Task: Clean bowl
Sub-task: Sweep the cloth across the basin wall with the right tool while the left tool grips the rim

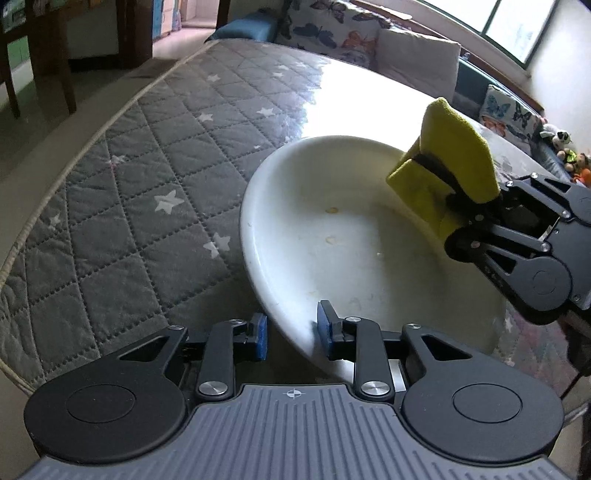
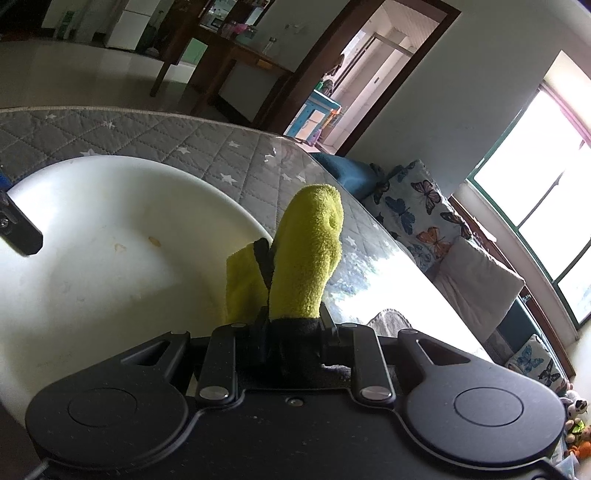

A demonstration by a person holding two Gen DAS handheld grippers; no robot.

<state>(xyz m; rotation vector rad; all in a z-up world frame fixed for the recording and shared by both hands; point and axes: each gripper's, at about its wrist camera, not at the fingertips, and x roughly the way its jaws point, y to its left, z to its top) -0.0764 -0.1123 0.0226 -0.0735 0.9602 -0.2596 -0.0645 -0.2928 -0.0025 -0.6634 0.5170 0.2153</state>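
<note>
A white bowl (image 1: pixel 351 229) stands tilted over the quilted table, with small brownish stains (image 1: pixel 332 210) on its inner wall. My left gripper (image 1: pixel 291 332) holds its near rim, one blue pad (image 1: pixel 260 336) outside and the other inside. My right gripper (image 1: pixel 458 206) comes in from the right, shut on a folded yellow cloth (image 1: pixel 454 158) held above the bowl's far right rim. In the right wrist view the cloth (image 2: pixel 306 258) sticks up from my right gripper (image 2: pixel 291 325) beside the bowl (image 2: pixel 92 258). The left gripper's finger (image 2: pixel 18 225) shows at the left edge.
A grey quilted cover with white stars (image 1: pixel 129 206) lies over the table, glossy and glaring at the far side. Butterfly cushions (image 1: pixel 332 33) and plush toys (image 1: pixel 557 140) line a bench beyond. Dark wooden furniture legs (image 1: pixel 48 55) stand at the far left.
</note>
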